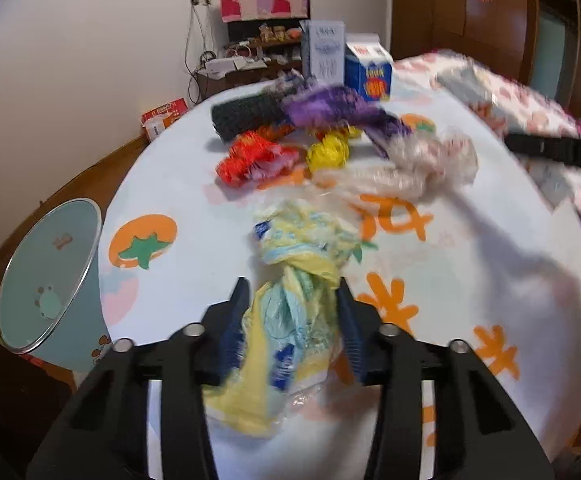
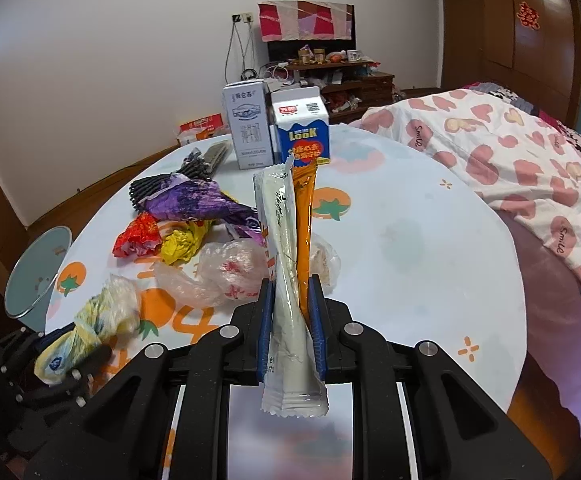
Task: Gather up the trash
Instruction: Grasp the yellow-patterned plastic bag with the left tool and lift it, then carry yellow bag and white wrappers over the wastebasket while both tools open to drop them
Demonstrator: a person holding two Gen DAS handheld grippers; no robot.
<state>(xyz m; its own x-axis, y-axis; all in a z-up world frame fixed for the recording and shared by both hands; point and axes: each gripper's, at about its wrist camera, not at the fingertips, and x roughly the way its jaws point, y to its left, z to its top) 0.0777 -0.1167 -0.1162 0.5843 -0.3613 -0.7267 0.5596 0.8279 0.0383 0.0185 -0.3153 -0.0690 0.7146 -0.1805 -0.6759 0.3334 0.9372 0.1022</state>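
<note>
Yellow-and-pale-blue crumpled plastic bag (image 1: 294, 304) sits between the left tongs (image 1: 292, 300), both blue pads pressed into its sides, bag bunched and trailing onto the round white fruit-print worktop (image 1: 470, 264). Right tongs (image 2: 292, 304) clamp two upright stick sachets side by side: a long white foil sachet (image 2: 286, 280) and an orange sachet (image 2: 304, 216) just behind it (tops tilt slightly left). Left tongs point across the worktop toward the trash pile: clear crumpled plastic bag (image 2: 226, 272), red wrapper (image 2: 138, 236), yellow wrapper (image 2: 182, 244), purple wrapper (image 2: 194, 204). Right tongs sit level above the near edge, the left tool at lower left of their view.
</note>
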